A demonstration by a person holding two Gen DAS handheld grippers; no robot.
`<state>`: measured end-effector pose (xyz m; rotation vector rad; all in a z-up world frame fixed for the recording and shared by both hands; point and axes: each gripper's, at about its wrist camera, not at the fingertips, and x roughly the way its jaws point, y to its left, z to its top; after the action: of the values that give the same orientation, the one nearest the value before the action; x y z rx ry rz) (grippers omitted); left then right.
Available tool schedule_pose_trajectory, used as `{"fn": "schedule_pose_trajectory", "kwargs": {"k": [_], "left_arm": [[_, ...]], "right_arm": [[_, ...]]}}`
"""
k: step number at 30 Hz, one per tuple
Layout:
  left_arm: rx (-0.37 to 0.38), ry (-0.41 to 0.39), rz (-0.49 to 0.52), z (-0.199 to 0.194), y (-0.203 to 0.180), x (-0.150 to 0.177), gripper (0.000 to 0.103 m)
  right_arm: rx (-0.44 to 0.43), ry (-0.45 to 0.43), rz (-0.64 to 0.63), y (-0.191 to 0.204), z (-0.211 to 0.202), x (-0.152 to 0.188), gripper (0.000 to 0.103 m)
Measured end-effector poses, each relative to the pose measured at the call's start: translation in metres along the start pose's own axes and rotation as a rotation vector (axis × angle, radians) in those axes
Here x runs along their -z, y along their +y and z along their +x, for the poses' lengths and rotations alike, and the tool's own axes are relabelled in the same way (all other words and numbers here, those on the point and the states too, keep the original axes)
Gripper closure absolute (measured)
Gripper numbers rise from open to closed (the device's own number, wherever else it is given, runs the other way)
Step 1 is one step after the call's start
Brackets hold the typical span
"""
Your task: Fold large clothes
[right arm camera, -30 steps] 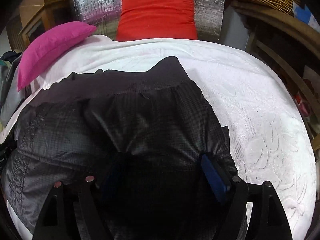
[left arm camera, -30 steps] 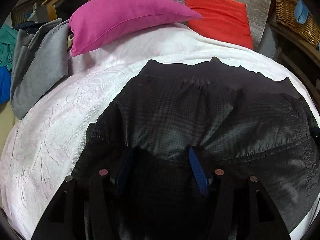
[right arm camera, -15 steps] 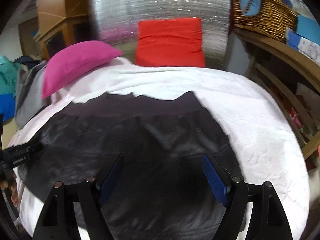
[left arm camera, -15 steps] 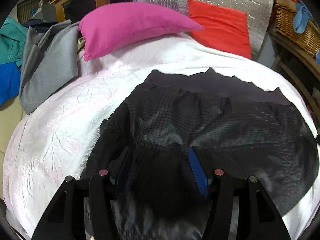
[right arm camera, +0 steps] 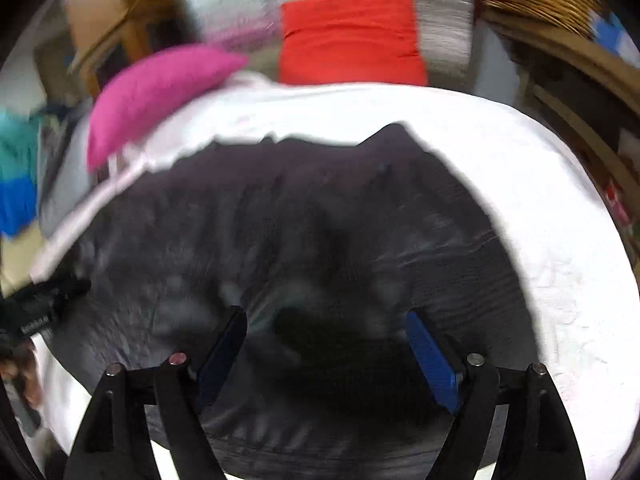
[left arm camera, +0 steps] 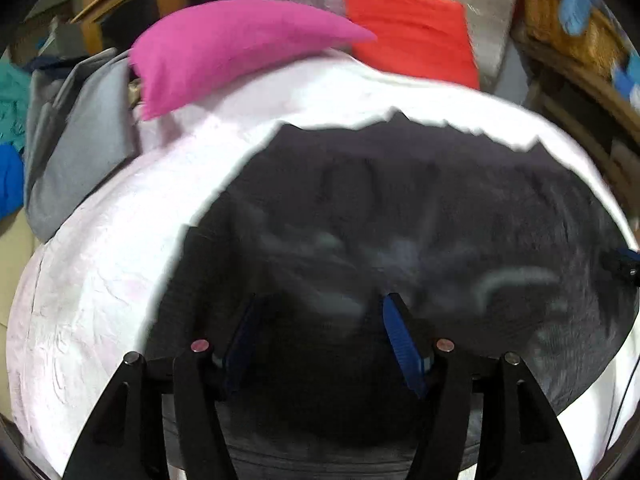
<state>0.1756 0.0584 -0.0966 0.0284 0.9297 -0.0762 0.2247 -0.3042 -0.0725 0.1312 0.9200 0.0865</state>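
Both tools gape with nothing between their pads — left gripper (left arm camera: 320, 332) and right gripper (right arm camera: 326, 340) hover over the near half of the dark garment (left arm camera: 400, 220), likely to pinch its edge for a fold.

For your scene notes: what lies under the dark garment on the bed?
The dark garment lies on a white bedspread, visible around its edges. What is directly beneath its middle is covered.
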Motion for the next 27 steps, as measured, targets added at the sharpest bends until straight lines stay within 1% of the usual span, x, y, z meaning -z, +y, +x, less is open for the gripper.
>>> {"fn": "schedule_pose_trajectory", "kwargs": {"k": [1,2,4,6,8,10,12,14,15,16,17,19,21,22,23,25,27], "left_arm": [[-0.001,-0.014,-0.039,-0.003,0.016,-0.004,0.038],[0.004,-0.017,-0.076,-0.002,0.030,-0.008,0.038],[0.027,-0.003,-0.165,0.003,0.060,-0.014,0.037],[0.074,0.027,-0.240,0.013,0.085,-0.019,0.037],[0.122,0.067,-0.268,0.026,0.098,-0.022,0.037],[0.152,0.099,-0.284,0.038,0.105,-0.023,0.037],[0.181,0.124,-0.277,0.048,0.106,-0.022,0.037],[0.194,0.128,-0.268,0.053,0.106,-0.023,0.037],[0.189,0.127,-0.258,0.057,0.105,-0.025,0.037],[0.181,0.129,-0.245,0.058,0.103,-0.026,0.038],[0.171,0.130,-0.233,0.058,0.097,-0.024,0.039],[0.164,0.131,-0.207,0.059,0.093,-0.025,0.058],[0.138,0.132,-0.187,0.058,0.090,-0.027,0.066],[0.128,0.125,-0.182,0.058,0.088,-0.027,0.068],[0.122,0.126,-0.183,0.060,0.088,-0.026,0.068],[0.117,0.126,-0.187,0.065,0.089,-0.021,0.068],[0.100,0.112,-0.157,0.063,0.086,-0.020,0.067]], "right_arm": [[-0.001,-0.012,0.037,-0.013,-0.006,-0.007,0.019],[0.005,-0.025,0.094,-0.035,-0.011,-0.014,0.019],[0.017,-0.027,0.176,-0.069,-0.011,-0.024,0.019],[-0.021,0.019,0.272,-0.106,0.001,-0.031,0.019],[-0.087,0.065,0.346,-0.130,0.017,-0.035,0.019],[-0.162,0.093,0.386,-0.141,0.032,-0.036,0.019],[-0.220,0.123,0.394,-0.143,0.045,-0.037,0.019],[-0.219,0.156,0.377,-0.141,0.058,-0.036,0.022],[-0.228,0.170,0.371,-0.138,0.064,-0.036,0.031],[-0.252,0.182,0.368,-0.136,0.070,-0.035,0.046],[-0.245,0.176,0.364,-0.135,0.071,-0.036,0.047],[-0.237,0.164,0.330,-0.127,0.068,-0.039,0.075],[-0.178,0.130,0.269,-0.115,0.053,-0.046,0.082],[-0.159,0.108,0.250,-0.112,0.045,-0.047,0.083],[-0.134,0.108,0.227,-0.110,0.044,-0.047,0.083],[-0.096,0.141,0.210,-0.108,0.053,-0.041,0.083],[-0.081,0.136,0.214,-0.108,0.057,-0.036,0.083]]}}
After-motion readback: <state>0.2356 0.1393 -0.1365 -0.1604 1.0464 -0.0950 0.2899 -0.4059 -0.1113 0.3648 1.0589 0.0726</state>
